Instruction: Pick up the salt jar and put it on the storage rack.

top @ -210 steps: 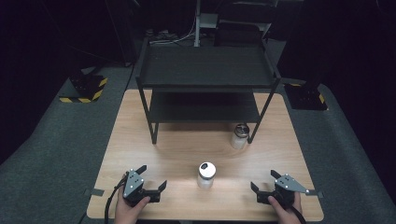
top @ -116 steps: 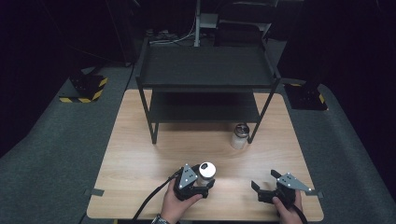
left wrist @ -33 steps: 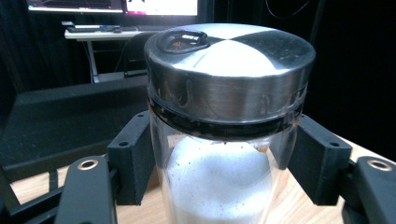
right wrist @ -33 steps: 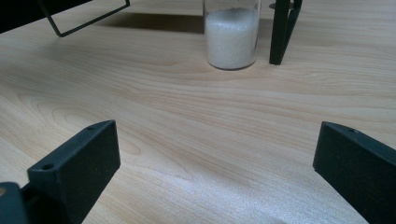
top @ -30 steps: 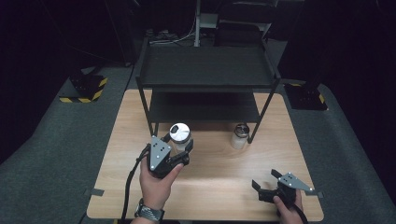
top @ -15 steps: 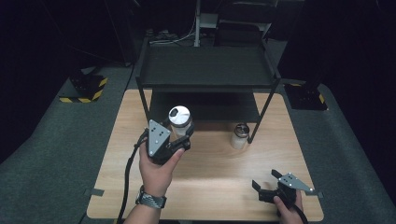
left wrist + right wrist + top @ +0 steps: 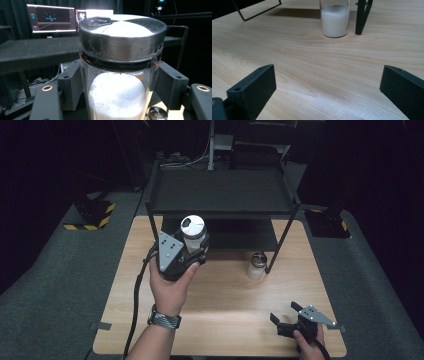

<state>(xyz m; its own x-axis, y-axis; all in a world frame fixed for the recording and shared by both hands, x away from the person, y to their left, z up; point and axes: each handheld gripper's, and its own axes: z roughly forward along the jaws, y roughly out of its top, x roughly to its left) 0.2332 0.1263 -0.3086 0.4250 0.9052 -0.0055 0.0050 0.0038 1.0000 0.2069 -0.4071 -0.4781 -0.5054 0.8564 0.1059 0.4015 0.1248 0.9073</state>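
The left tongs [image 7: 192, 256] are clenched on a glass jar [image 7: 192, 232] with a shiny metal lid and white powder inside. The jar is up in the air, off the table [image 7: 220, 320], at about 10 o'clock from the middle of the table and just in front of the black shelf [image 7: 220, 195]. In the left gripper view the jar [image 7: 120, 75] stands straight up between the two black jaws, which press on its glass sides below the lid. It looks like the jar is going onto the shelf. To do this well, keep the jar upright so the powder does not tip, lift it high enough to pass over the shelf's front edge, and set it down flat before letting go. The right tongs [image 7: 287, 317] rest on the table at about 5 o'clock, and their jaws are spread wide with nothing in them. A second jar [image 7: 257, 265] stands on the table at 2 o'clock, beside a shelf leg.
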